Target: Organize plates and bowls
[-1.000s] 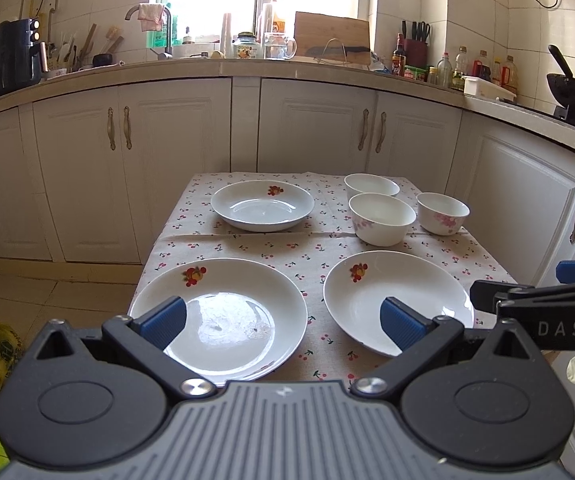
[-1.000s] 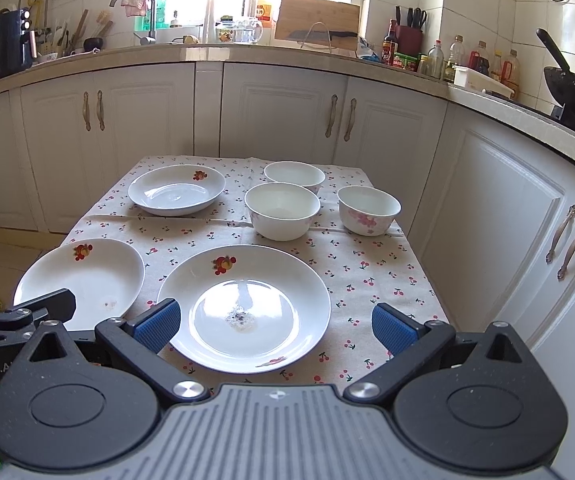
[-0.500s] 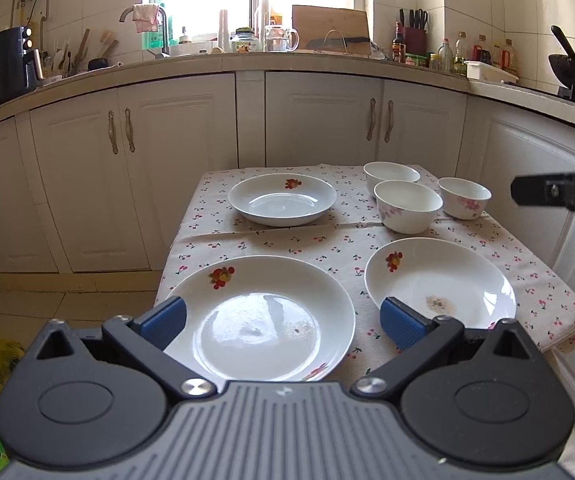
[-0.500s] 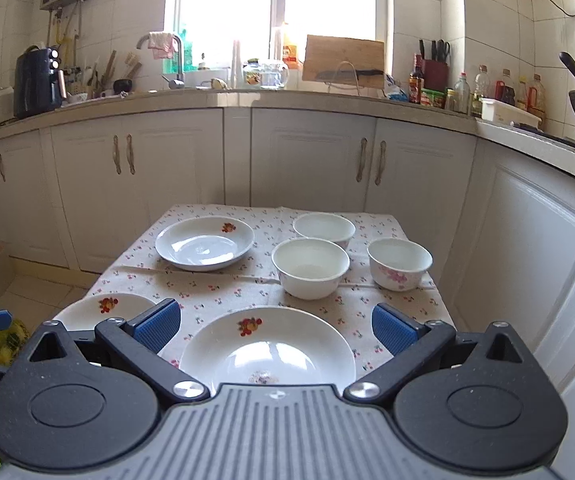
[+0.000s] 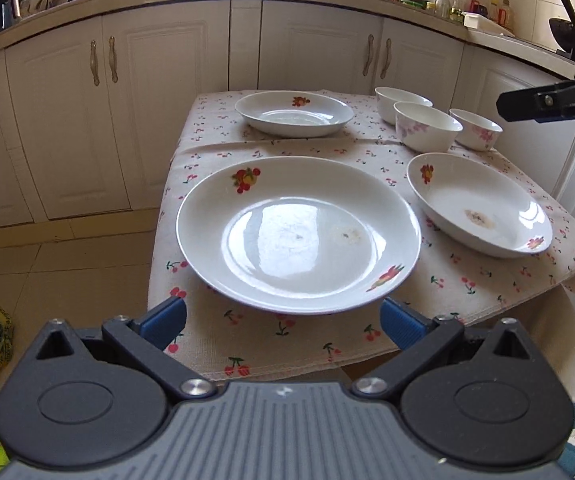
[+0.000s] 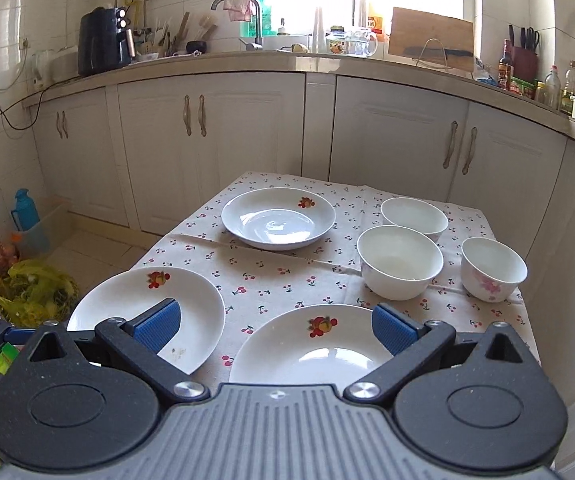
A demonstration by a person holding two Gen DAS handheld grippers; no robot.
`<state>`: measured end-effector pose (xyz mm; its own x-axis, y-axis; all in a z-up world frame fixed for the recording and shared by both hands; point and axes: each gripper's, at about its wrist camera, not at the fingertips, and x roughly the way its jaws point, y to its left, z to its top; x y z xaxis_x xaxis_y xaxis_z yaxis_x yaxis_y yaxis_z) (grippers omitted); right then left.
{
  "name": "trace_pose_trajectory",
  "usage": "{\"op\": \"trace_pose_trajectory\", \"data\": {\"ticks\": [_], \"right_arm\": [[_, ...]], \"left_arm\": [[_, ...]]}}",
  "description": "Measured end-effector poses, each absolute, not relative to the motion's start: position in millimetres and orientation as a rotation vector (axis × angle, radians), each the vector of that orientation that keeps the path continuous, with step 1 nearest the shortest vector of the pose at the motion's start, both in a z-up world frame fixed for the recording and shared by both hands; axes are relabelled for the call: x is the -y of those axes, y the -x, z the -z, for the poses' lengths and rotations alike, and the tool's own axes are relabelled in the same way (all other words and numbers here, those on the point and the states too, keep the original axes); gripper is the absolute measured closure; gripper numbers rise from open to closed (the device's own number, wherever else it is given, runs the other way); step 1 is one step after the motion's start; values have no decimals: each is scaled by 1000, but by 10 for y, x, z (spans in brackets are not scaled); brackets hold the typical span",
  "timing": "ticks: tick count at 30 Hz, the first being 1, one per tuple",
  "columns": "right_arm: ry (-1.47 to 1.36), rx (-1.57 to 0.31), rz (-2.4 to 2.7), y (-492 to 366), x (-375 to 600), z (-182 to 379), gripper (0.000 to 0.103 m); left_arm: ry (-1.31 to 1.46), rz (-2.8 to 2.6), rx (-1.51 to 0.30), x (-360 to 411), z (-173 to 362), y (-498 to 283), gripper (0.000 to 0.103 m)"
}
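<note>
Three plates and three bowls are set out on a small table (image 6: 367, 200) that is covered with a cherry-print cloth. At the near left edge the near-left plate (image 5: 299, 232) is laid, with fruit decals on its rim and a small smudge in its well. Just to its right the near-right plate (image 5: 483, 208) is placed, where a brownish stain is seen. At the far side the far plate (image 6: 278, 218) is set, well apart from the other two. To its right the bowls are grouped closely: the far bowl (image 6: 414, 216) at the back, the middle bowl (image 6: 400, 266) in front of it, and the pink-flowered bowl (image 6: 493, 270) nearest the right edge.

The left gripper (image 5: 283, 318) is held just short of the near-left plate, its blue-padded fingers (image 5: 165, 316) spread wide to either side of the plate's near rim, and nothing is gripped. The right gripper (image 6: 273, 326) is held above the near-right plate with its fingers likewise parted and empty. White cabinets (image 6: 207, 136) are seen behind the table.
</note>
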<state>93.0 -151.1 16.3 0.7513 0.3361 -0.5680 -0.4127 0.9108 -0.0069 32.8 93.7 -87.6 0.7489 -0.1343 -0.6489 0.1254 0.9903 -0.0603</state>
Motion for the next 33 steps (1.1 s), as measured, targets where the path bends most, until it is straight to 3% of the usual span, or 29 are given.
{"op": "trace_pose_trajectory", "data": {"ticks": [17,33], "right_arm": [[153,-728,-435,-1331,1204,100,0],[199,-842,-668,-1787,882,345,0]], "left_arm": [[-61,243,-768,-1024,1076,-658,0],[-66,320,-606,-1165,1194,-494,0]]}}
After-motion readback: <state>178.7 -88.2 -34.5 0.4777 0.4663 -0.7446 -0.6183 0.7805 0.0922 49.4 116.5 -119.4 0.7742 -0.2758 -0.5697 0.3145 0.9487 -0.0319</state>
